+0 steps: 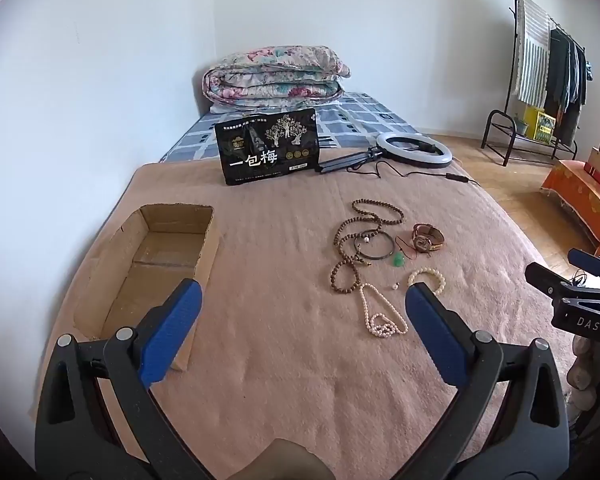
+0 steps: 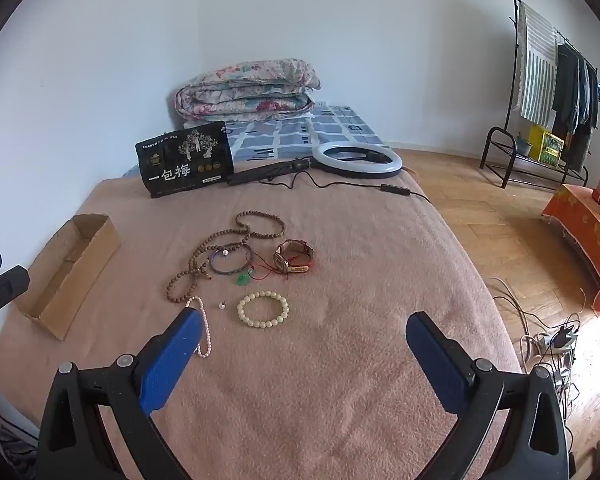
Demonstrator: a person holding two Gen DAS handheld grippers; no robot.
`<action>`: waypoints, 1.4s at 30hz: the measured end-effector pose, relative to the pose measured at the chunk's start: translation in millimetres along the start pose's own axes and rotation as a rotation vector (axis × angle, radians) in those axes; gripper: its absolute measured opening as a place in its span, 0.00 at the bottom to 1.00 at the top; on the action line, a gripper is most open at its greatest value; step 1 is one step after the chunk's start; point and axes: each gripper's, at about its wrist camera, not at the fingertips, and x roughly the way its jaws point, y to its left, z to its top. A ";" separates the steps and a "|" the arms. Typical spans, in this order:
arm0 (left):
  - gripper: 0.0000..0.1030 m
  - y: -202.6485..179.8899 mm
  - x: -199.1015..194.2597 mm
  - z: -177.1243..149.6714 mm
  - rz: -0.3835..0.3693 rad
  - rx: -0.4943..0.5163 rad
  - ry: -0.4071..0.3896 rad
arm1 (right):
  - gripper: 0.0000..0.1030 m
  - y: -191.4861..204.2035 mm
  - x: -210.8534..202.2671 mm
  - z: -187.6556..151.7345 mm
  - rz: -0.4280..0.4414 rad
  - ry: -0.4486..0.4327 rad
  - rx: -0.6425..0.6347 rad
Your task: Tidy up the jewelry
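Jewelry lies on a pink blanket: a long brown bead necklace [image 1: 364, 236] [image 2: 220, 248], a dark bangle [image 1: 376, 246] [image 2: 230, 262], a watch [image 1: 427, 237] [image 2: 294, 261], a green pendant on red cord [image 1: 398, 260] [image 2: 243, 279], a cream bead bracelet [image 1: 427, 280] [image 2: 263, 309] and a pearl necklace [image 1: 382, 314] [image 2: 204, 328]. An open cardboard box [image 1: 156, 264] [image 2: 70, 268] sits to the left. My left gripper [image 1: 302, 296] is open and empty, between box and jewelry. My right gripper [image 2: 302, 322] is open and empty, just short of the bracelet.
A black snack bag [image 1: 269, 146] [image 2: 185, 158] and a ring light [image 1: 412, 150] [image 2: 356, 160] with its cable lie at the blanket's far end. A folded quilt [image 1: 274, 76] lies behind. The bed's right edge drops to a wooden floor with cables [image 2: 548, 340].
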 end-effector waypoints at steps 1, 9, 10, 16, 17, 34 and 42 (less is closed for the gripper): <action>1.00 -0.5 -0.2 0.6 0.001 0.002 -0.002 | 1.00 2.2 4.9 0.1 -0.002 0.005 0.003; 1.00 -1.1 -2.4 5.0 0.005 0.005 -0.011 | 1.00 2.3 4.6 -1.2 -0.001 0.003 0.013; 1.00 -0.8 -2.4 5.3 0.004 0.005 -0.010 | 1.00 1.9 4.8 -1.2 0.001 0.004 0.015; 1.00 -2.4 -2.8 2.3 0.007 0.007 -0.014 | 1.00 0.2 4.9 -1.2 0.010 0.004 0.019; 1.00 -1.8 -2.4 2.0 0.006 0.005 -0.014 | 1.00 0.1 4.4 -1.3 0.011 0.004 0.019; 1.00 -2.7 -2.2 1.9 0.005 0.006 -0.014 | 1.00 1.8 4.0 -1.6 0.014 0.004 0.018; 1.00 -2.7 -2.3 2.0 0.005 0.007 -0.014 | 1.00 3.3 6.1 -2.2 0.016 0.007 0.024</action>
